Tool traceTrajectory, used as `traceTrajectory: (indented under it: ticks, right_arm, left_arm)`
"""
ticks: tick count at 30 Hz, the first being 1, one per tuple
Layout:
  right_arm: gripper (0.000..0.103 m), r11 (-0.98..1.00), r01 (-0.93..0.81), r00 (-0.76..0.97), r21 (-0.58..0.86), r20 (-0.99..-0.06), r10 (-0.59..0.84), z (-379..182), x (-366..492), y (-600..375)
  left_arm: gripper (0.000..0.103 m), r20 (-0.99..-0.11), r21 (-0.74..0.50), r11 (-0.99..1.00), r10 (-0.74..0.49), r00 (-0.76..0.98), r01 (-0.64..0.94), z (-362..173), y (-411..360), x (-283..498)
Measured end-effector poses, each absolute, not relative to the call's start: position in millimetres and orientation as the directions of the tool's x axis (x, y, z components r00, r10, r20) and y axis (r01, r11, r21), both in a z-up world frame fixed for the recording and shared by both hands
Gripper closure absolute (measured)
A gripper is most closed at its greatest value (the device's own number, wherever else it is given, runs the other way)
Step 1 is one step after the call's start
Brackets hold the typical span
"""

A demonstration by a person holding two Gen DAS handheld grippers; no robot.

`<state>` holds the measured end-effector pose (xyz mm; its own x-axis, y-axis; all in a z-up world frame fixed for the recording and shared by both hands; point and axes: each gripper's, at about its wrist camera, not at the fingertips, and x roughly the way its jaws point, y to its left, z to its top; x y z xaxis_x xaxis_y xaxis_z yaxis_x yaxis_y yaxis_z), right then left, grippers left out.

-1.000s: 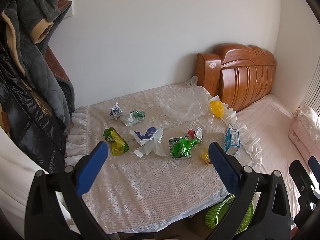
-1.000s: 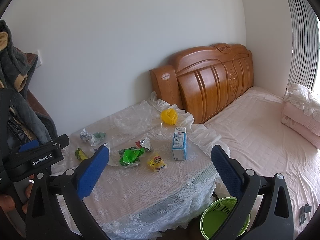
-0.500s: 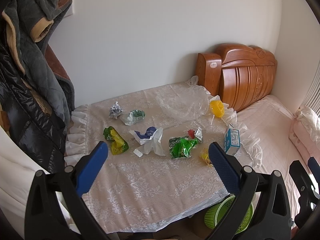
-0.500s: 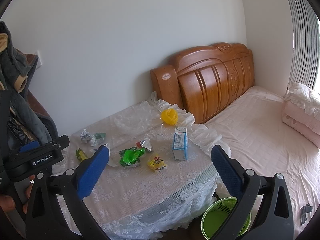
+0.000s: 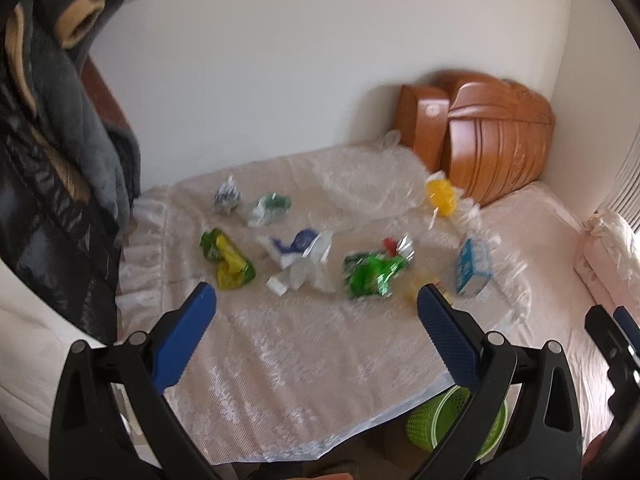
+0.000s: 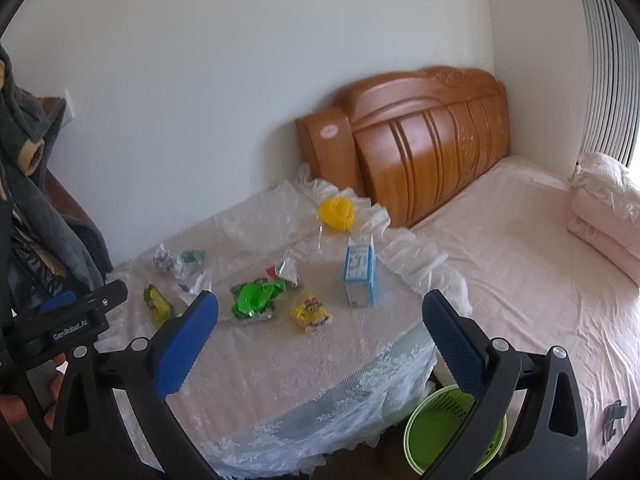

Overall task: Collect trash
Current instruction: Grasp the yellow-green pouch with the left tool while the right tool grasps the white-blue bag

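Several pieces of trash lie on a lace-covered table [image 5: 280,360]: a yellow-green wrapper [image 5: 228,260], a white and blue wrapper [image 5: 300,256], a bright green bag [image 5: 372,276], a crumpled foil ball [image 5: 227,199], a blue and white carton [image 6: 360,272] and a small yellow wrapper [image 6: 311,314]. A green waste basket [image 6: 448,428] stands on the floor below the table's near right corner. My left gripper [image 5: 316,312] is open and empty above the table's near side. My right gripper [image 6: 320,320] is open and empty above the table's near edge.
A clear plastic bag [image 5: 368,188] and a yellow object [image 6: 337,213] lie at the table's back. Dark coats [image 5: 52,160] hang at the left. A bed with a wooden headboard [image 6: 420,144] and pink sheet [image 6: 540,280] lies on the right.
Both cameras have shifted slightly, and the left view is blurred by motion. Both grippers stay open and empty. The trash has not moved.
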<state>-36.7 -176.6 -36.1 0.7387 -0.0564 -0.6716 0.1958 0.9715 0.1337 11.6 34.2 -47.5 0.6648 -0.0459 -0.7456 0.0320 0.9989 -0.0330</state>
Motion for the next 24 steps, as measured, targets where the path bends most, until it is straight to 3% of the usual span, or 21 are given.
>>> traceTrajectory:
  ticks: [5,11,24]
  right_arm:
    - [0.002,0.978,0.159,0.697,0.138,-0.717,-0.012,-68.3,-23.0,-168.1]
    - [0.002,0.982,0.111,0.658,0.156,-0.751,0.045,-97.9,-9.5,-157.2]
    - [0.002,0.986,0.037,0.634,0.165,-0.767,0.105,-118.3,36.2,-131.6]
  left_arm:
    - [0.007,-0.782,-0.088,0.996,-0.067,0.620,-0.004,-87.2,64.0,14.0]
    - [0.007,-0.793,-0.037,0.999,-0.011,0.609,-0.030,-119.1,90.9,13.5]
    - [0.007,-0.806,-0.068,0.995,-0.010,0.591,-0.076,-155.1,142.7,75.4]
